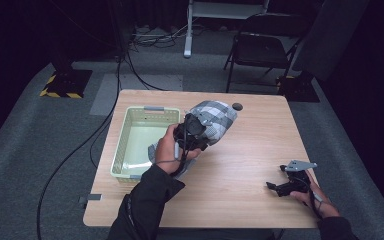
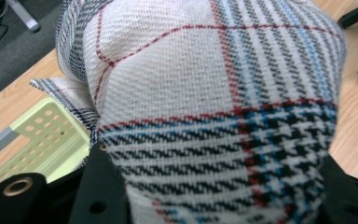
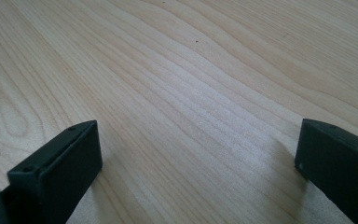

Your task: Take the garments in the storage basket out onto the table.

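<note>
Dark walls and a grey floor are seen around a wooden table point(image 1: 240, 165). On this table, a checked cloth point(image 1: 212, 120) is held up in a bundle just beside the right-hand edge of a pale green basket point(image 1: 130, 145). The cloth is white with black, red and blue lines, and it is squeezed between the two black jaws of the left gripper point(image 1: 192, 132), which are closed tight on it. In the left gripper view the cloth point(image 2: 214, 107) is seen bulging up from between the jaws, with a corner of the basket point(image 2: 46, 140) and its little holes seen low at the left. A flap of the cloth is seen hanging down near the basket's rim. The left gripper is gripped by the left hand point(image 1: 167, 150), which is placed close to the basket's right wall. A small dark round spot point(image 1: 237, 106) is found on the table just past the cloth, farther from the basket. Well apart from the basket, near the table's right front corner, the right gripper point(image 1: 275, 187) is rested low on the wood. Its jaws are spread wide and nothing is held between them; bare wood point(image 3: 191, 93) is seen there.
</note>
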The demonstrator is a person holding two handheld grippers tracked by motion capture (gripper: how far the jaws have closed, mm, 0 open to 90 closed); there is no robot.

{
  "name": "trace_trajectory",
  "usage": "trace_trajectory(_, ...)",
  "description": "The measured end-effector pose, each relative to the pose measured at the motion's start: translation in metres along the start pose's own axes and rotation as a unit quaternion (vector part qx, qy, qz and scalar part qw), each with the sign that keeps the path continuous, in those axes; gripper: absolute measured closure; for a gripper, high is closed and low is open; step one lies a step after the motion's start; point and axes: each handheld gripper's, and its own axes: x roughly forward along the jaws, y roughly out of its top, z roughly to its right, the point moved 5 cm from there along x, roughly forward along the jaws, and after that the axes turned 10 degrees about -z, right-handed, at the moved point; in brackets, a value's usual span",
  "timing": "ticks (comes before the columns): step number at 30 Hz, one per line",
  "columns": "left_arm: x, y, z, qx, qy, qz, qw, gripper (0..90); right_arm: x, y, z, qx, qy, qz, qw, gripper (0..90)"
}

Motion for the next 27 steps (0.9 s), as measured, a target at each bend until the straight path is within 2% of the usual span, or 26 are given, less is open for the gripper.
trace_trajectory(8,0.011,0.011,0.015,0.011,-0.011,-0.011,0.9998,52.4,0.0,0.0,0.0,0.0,0.0,0.0,1.0,0.5)
trace_trajectory(16,0.022,0.019,0.026,0.013,-0.022,-0.021,0.9995,52.3,0.0,0.0,0.0,-0.001,0.0,0.0,1.0,0.5)
trace_trajectory(21,0.028,0.023,0.031,0.013,-0.043,-0.019,0.9988,52.3,0.0,0.0,0.0,-0.001,0.0,0.0,1.0,0.5)
trace_trajectory(27,0.036,0.025,0.039,0.013,-0.053,-0.024,0.9982,52.3,0.0,0.0,0.0,-0.001,0.0,0.0,1.0,0.5)
